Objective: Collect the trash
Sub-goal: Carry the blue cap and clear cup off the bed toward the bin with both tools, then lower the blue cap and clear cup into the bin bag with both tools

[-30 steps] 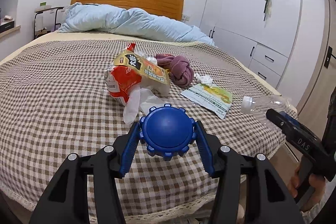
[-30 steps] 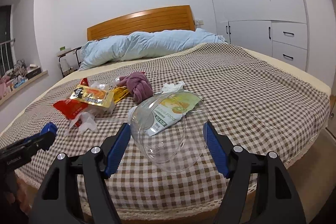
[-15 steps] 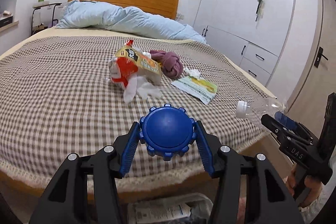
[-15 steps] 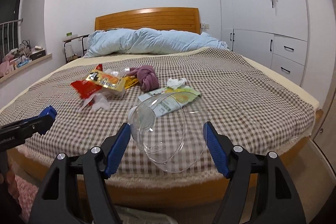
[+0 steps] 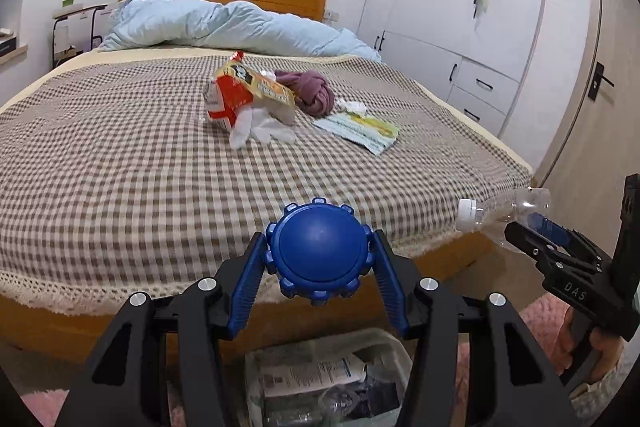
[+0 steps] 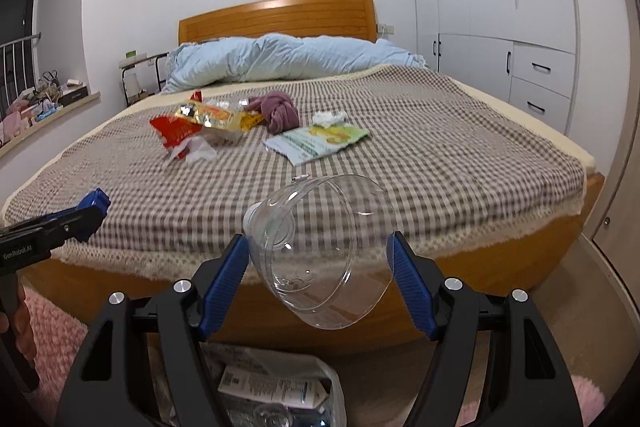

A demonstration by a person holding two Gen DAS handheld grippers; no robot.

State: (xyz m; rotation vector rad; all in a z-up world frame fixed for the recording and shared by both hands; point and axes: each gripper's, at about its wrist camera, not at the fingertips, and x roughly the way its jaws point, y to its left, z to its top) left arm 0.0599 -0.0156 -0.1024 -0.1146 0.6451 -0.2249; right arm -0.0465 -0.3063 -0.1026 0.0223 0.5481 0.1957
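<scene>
Both tongs have drawn back from the bed, so a trash bag now shows at the bottom of each view.

Left tongs [image 5: 320,259], about half open, clamp a blue plastic ball [image 5: 318,251] with a knobbed rim at centre frame; "GenRobot.AI" reads on their side in the right view. On the brown checked bedspread [image 5: 120,163] lie a red and yellow snack wrapper [image 5: 244,91], a purple knotted cloth [image 5: 314,95] and a flat green packet [image 5: 360,129]. Right tongs [image 6: 320,271], set wide, grip a clear crumpled bottle [image 6: 320,251] with a white cap; "DAS" is printed on them. Below, the clear trash bag [image 5: 320,379] holds printed cartons and bottles.
</scene>
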